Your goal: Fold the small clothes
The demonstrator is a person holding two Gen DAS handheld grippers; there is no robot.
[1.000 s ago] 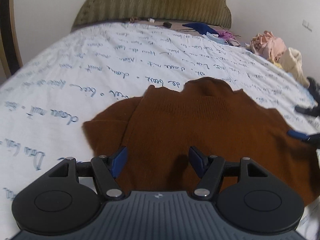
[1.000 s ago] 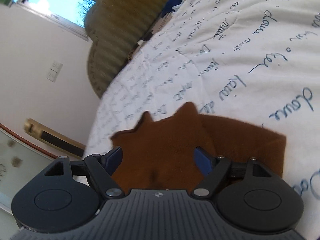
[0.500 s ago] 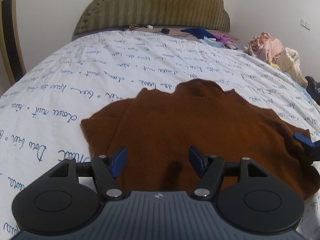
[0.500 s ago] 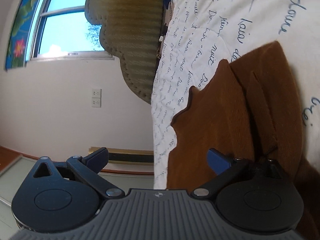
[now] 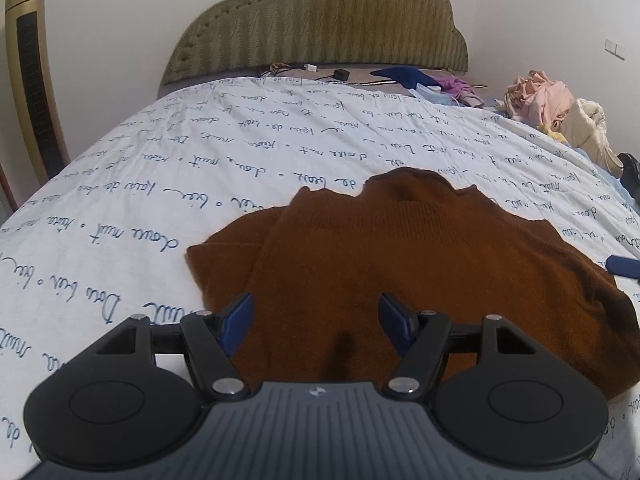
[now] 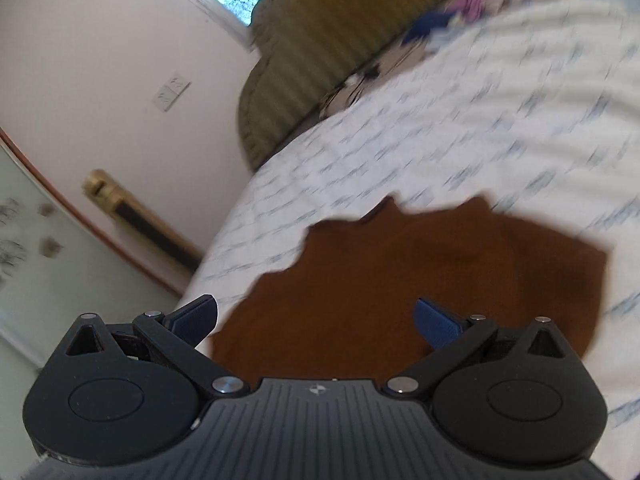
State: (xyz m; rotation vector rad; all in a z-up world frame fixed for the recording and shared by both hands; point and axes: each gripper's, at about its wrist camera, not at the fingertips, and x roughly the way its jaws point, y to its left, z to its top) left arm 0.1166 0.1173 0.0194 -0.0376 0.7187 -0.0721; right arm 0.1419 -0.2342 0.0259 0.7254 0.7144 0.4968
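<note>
A brown knit sweater [image 5: 420, 280] lies on the bed, partly folded, with a sleeve tucked under at its left edge. My left gripper [image 5: 316, 314] hovers over the sweater's near hem; its jaws are opening and no cloth is pinched between the blue pads. In the blurred right wrist view the same sweater [image 6: 420, 280] lies below my right gripper [image 6: 316, 316], whose jaws stand wide apart and empty. One blue fingertip of the right gripper [image 5: 622, 266] shows at the sweater's right edge in the left wrist view.
The white bedcover with blue script [image 5: 200, 184] spreads out to the left and beyond the sweater. A pile of loose clothes [image 5: 552, 108] sits at the far right by the olive headboard [image 5: 320, 28]. A tall gold tower unit [image 5: 28, 72] stands left of the bed.
My right gripper spread its jaws wide, rolled, and drew up and away from the sweater. The left gripper stayed over the near hem, its jaws a little wider.
</note>
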